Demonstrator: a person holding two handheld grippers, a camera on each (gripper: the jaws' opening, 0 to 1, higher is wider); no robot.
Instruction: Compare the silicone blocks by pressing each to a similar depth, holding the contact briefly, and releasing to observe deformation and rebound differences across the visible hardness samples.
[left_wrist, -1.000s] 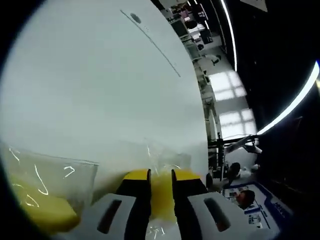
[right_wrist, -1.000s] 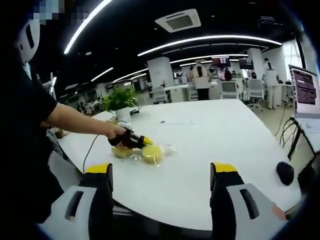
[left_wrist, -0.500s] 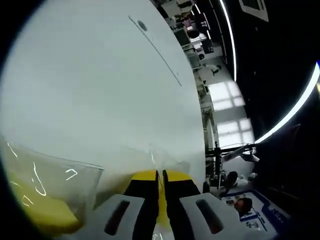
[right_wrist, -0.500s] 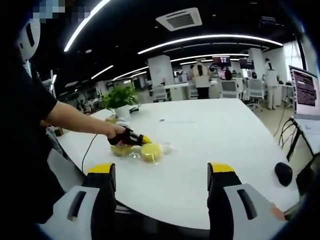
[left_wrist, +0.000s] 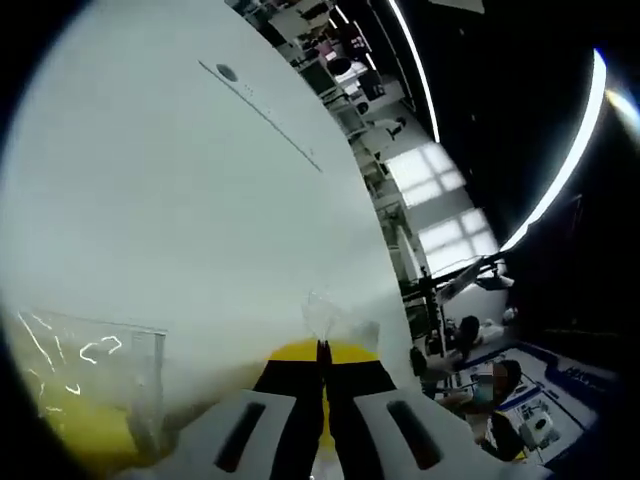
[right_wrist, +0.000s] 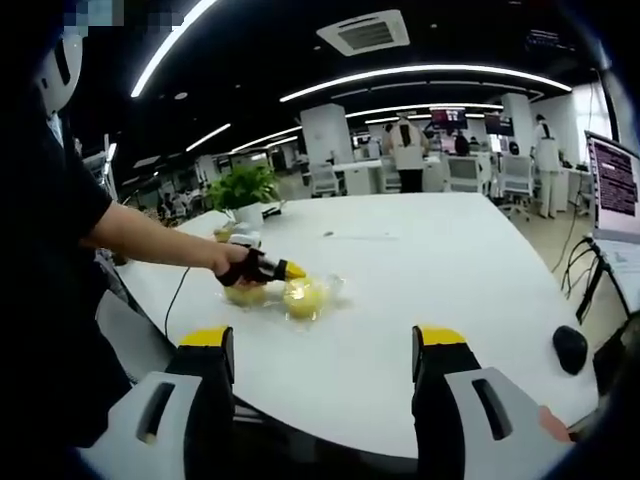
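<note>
1. On a wide white table (right_wrist: 420, 290), two yellow silicone blocks lie side by side, each inside a clear plastic bag.
2. I hold a two-jaw gripper in each hand, and each one carries a camera that looks forward along its jaws.
3. Seen in the left gripper view, my left gripper (left_wrist: 322, 352) has its yellow-tipped black jaws pinched almost together, with only a thin slit between the tips.
4. Those jaws squeeze the right silicone block (left_wrist: 322, 425); a narrow strip of yellow shows between them, and crinkled clear plastic (left_wrist: 335, 318) pokes out just past the tips.
5. To the left of that gripper lies the left silicone block (left_wrist: 85, 435), close to the camera, pale yellow behind a shiny see-through wrapper.
6. From the right gripper view, my left gripper (right_wrist: 296, 272) is seen from afar, held by my outstretched left hand (right_wrist: 232, 264), its tip against the right silicone block (right_wrist: 306, 297), with the left silicone block (right_wrist: 246, 295) just beside it.
7. My right gripper (right_wrist: 322, 350) hangs well apart from the blocks at the near edge of the table; its jaws stand wide apart and hold nothing.
8. At the far left of the table stands a potted green plant (right_wrist: 244, 190).
9. Near the right edge of the table rests a black computer mouse (right_wrist: 570, 348).
</note>
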